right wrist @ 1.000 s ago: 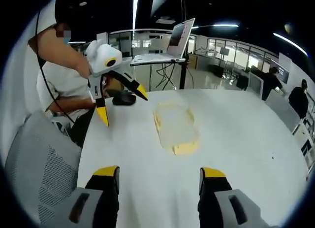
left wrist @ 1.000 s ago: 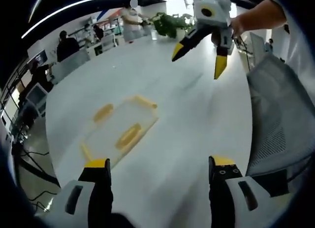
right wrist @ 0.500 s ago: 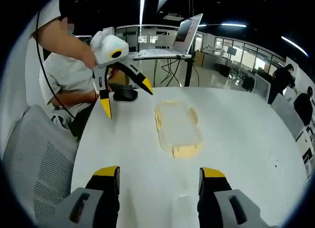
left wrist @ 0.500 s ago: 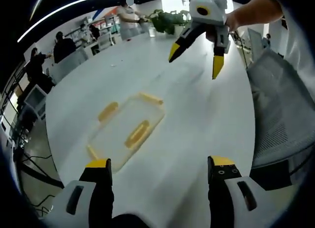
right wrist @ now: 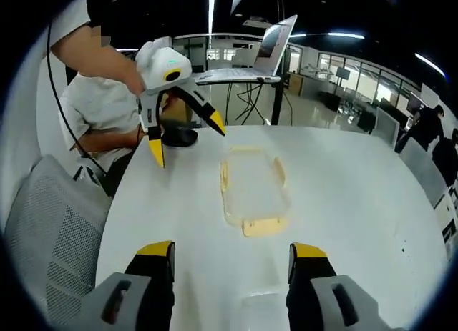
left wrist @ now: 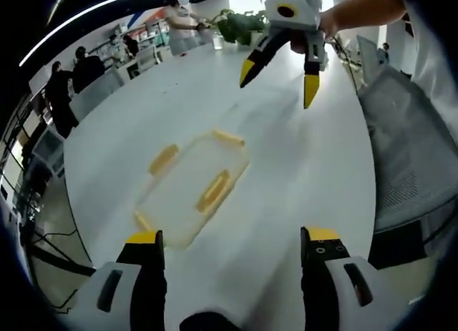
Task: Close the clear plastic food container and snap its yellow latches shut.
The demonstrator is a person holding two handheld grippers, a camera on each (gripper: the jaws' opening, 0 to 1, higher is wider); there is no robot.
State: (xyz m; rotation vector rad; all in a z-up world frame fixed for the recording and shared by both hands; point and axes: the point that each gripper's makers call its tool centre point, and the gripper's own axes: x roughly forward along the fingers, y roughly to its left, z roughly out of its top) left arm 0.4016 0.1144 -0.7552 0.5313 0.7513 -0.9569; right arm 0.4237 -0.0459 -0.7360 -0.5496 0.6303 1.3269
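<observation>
Above the round white table, both tools hang in the air with nothing in them. The left gripper, a white-bodied hand tool with yellow-tipped black jaws, is spread wide and held clear of the tabletop, beside the far end of the container. The right gripper, built the same, is likewise wide open and empty, well apart from the container on the side toward the grey mesh chair.

Between the two lies the clear rectangular plastic food container, flat on the table, its yellow latches showing at the ends and along the sides. The lid looks to be lying on it already, though the blur keeps me from telling whether any latch is snapped.

The open jaws on either flank suggest an approach to press the latches down from both sides.

Beyond the container stand a black computer mouse and an open laptop.
</observation>
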